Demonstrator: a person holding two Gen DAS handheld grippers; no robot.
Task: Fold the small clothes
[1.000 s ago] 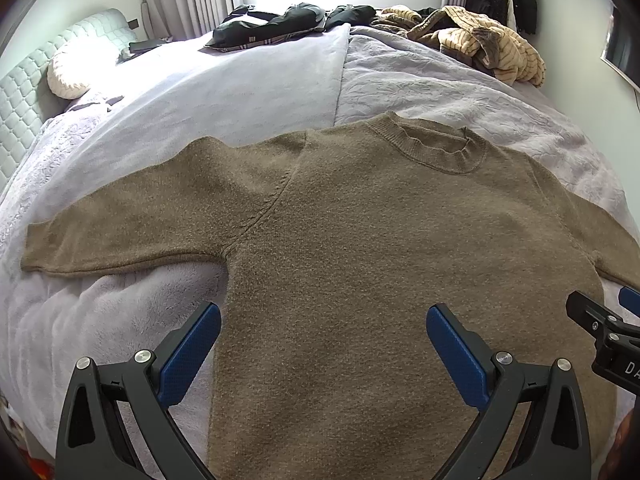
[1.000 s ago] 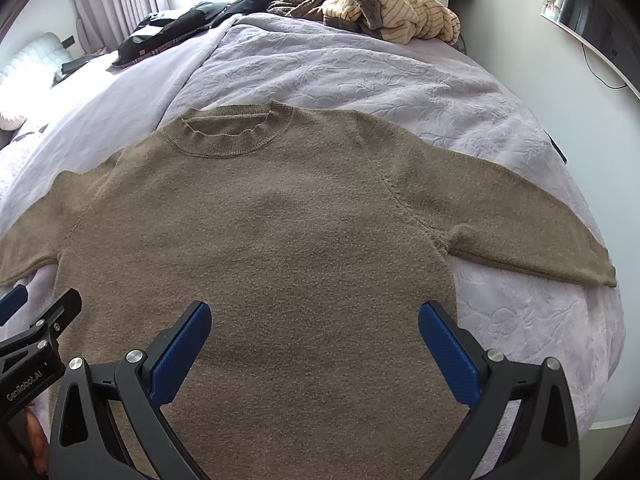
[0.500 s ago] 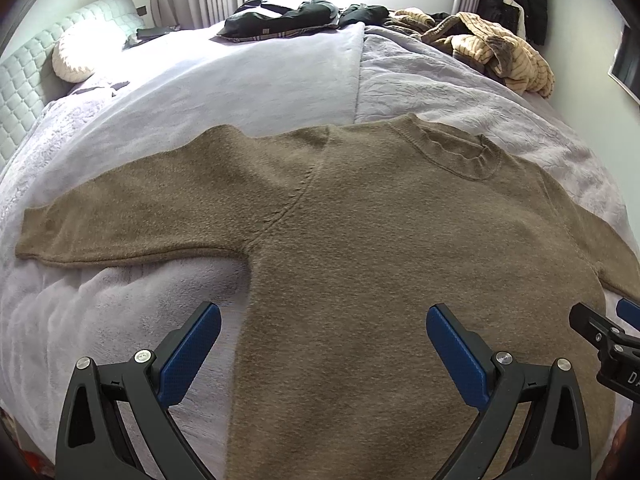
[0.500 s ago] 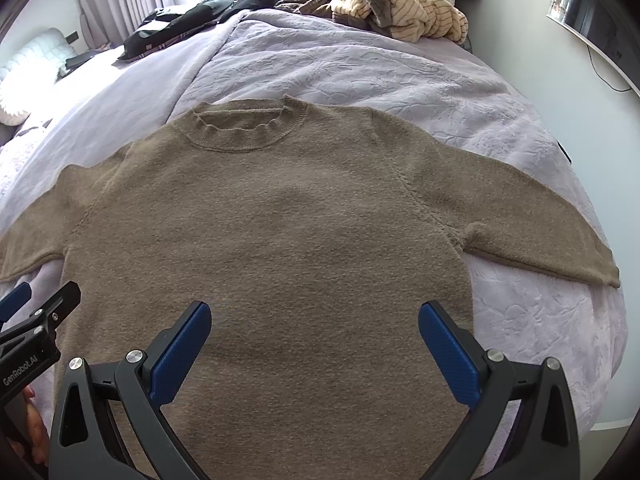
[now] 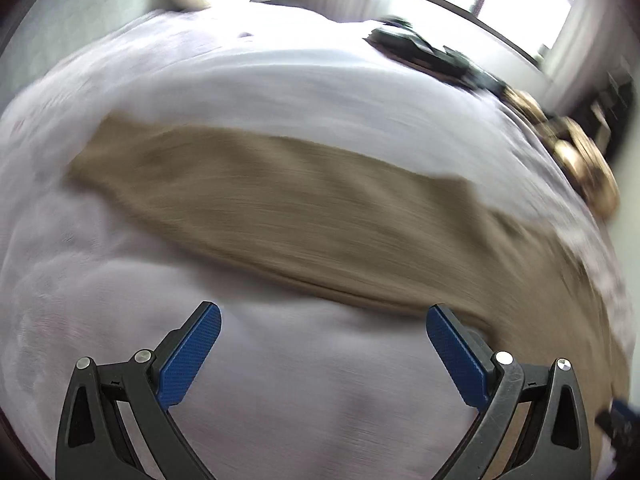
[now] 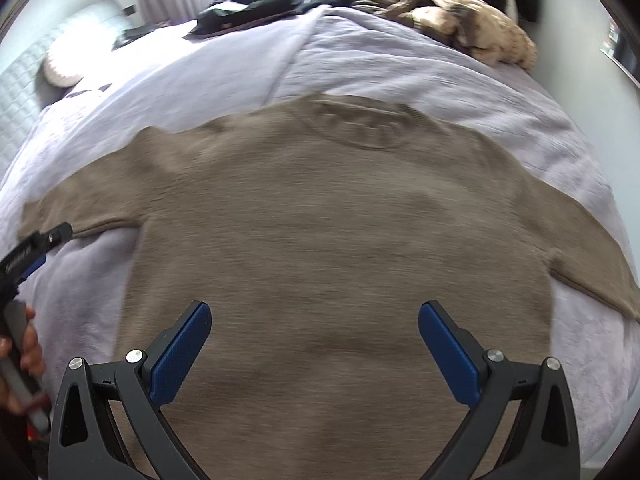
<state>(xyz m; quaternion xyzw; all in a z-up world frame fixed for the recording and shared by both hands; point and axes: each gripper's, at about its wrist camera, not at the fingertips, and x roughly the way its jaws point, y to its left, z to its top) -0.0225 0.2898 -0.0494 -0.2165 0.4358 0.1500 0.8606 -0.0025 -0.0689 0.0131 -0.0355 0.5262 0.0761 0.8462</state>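
right wrist: tool (image 6: 315, 322) wide open, empty

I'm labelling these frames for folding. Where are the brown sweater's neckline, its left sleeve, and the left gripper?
neckline (image 6: 366, 130), right wrist view, on the ribbed collar.
left sleeve (image 5: 224, 184), left wrist view, mid-sleeve, blurred.
left gripper (image 5: 324, 350), left wrist view, between the open fingertips.

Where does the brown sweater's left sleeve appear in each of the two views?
Left wrist view: the sleeve runs as a blurred band across the middle, ahead of the open left gripper.
Right wrist view: the sleeve lies at the left edge, near the left gripper; the sweater fills the centre.
Shared landmark: the tan clothes pile at the bed's far right.
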